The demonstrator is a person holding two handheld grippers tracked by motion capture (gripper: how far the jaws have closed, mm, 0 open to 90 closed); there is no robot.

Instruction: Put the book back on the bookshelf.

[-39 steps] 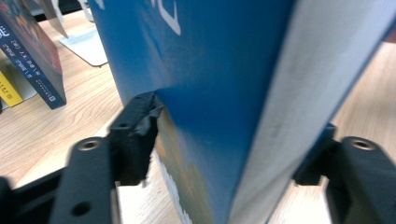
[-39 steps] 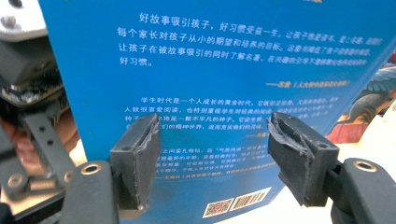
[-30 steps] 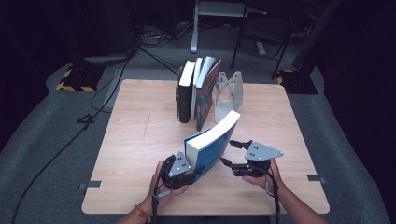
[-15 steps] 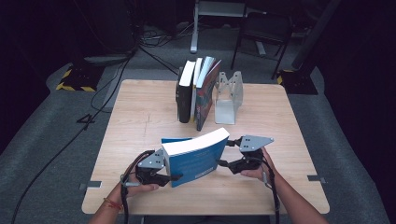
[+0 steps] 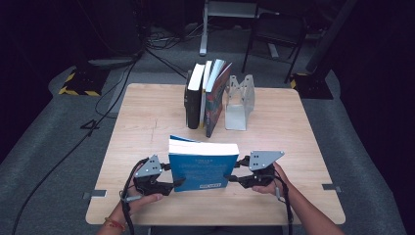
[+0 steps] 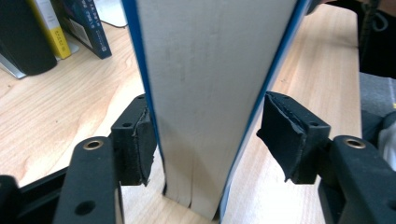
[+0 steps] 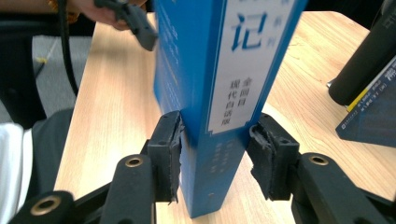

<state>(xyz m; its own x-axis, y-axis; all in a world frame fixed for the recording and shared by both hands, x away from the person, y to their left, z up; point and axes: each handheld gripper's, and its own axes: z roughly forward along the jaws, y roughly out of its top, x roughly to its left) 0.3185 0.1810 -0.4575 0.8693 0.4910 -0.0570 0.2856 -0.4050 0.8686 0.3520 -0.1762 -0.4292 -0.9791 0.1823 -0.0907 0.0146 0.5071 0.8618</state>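
From the high view, the left tongs (image 5: 172,176) sit at the left edge of a blue book (image 5: 203,164) that stands upright on its long edge near the front of the wooden bench (image 5: 147,112), cover toward the camera. The right tongs (image 5: 234,172) sit at the book's right edge.

The left gripper view adds what the high view cannot settle. The book's pale page edge (image 6: 210,93) runs up between the two black jaws; one pad lies against one blue cover, while the other pad stands clear of the opposite cover, with bench wood visible in the gap. These jaws have just been opening, so the left tongs are released with the book between them.

The right gripper view looks at the spine (image 7: 243,70), with its white label and printed characters. Both pads press the covers at either side of the spine. These jaws have just been closing, and the right tongs are grasping the book.

Farther back on the bench, the high view shows a row of upright books (image 5: 205,95) leaning beside a grey metal bookend (image 5: 239,100).
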